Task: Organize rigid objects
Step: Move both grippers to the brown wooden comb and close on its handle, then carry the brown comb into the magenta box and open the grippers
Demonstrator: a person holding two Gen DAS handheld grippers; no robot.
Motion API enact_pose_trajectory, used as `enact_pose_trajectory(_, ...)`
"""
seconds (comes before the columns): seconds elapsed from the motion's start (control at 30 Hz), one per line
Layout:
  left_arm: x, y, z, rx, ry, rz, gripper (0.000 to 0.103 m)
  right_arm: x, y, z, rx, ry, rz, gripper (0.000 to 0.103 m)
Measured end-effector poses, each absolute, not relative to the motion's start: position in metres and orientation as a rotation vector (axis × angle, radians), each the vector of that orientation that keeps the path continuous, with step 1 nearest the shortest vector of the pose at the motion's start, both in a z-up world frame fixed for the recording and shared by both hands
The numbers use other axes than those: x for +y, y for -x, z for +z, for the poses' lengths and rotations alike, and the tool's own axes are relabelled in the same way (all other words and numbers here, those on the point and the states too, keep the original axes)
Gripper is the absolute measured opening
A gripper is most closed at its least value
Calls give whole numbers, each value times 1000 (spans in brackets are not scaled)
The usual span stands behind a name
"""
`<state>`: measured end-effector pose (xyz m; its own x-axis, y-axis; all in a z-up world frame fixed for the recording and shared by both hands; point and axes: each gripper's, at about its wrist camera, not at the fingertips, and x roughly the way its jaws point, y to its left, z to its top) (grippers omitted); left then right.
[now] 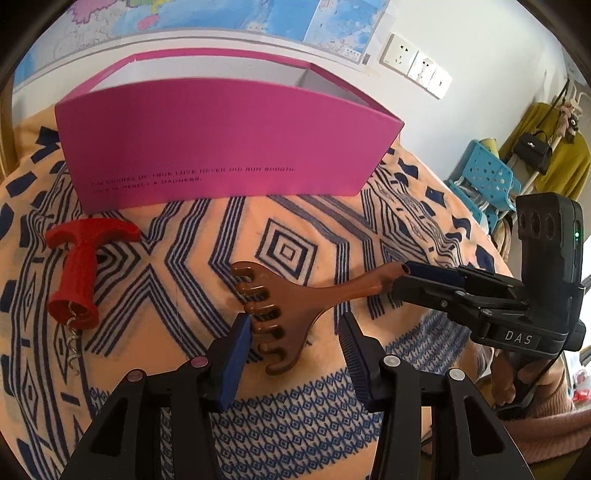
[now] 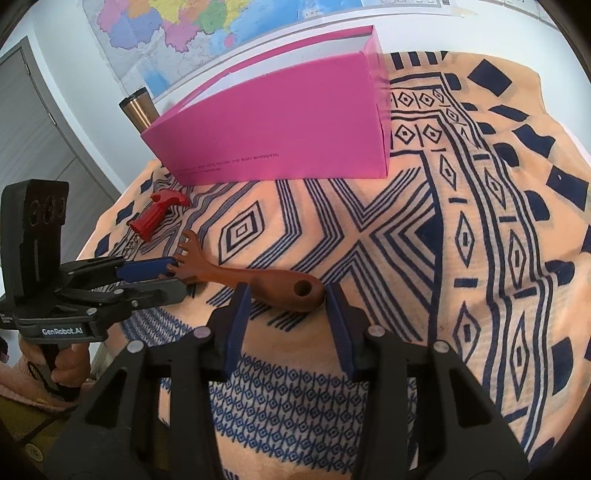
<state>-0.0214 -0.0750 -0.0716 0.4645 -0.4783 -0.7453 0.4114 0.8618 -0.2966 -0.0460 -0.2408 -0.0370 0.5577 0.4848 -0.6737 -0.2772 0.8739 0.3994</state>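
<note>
A brown plastic rake-shaped scratcher (image 1: 291, 314) lies on the patterned cloth, also in the right wrist view (image 2: 258, 278). My left gripper (image 1: 295, 354) is open around its pronged head, the left finger pad (image 1: 236, 354) touching the prongs. My right gripper (image 2: 288, 314) is open around the handle end with the hole; it shows from the side in the left wrist view (image 1: 424, 275). A red corkscrew (image 1: 81, 269) lies at the left, also in the right wrist view (image 2: 157, 214). An open pink box (image 1: 229, 147) stands behind, also in the right wrist view (image 2: 280, 122).
An orange cloth with blue patterns (image 2: 461, 221) covers the table. A metal tumbler (image 2: 138, 109) stands left of the box. A map hangs on the wall (image 2: 184, 29). Blue baskets (image 1: 484, 173) and hanging clothes stand past the table's right edge.
</note>
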Motion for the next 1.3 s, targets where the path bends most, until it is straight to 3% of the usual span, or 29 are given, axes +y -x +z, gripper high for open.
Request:
enact_pose_trajectory(0.73,-79,-29,25,703,50,-544,48,-255,4,47,657,-220,440,45)
enact_pose_trajectory(1.3,-89,-107,25,748,78,-520,48,-261,-68,61,644,-181,391,45)
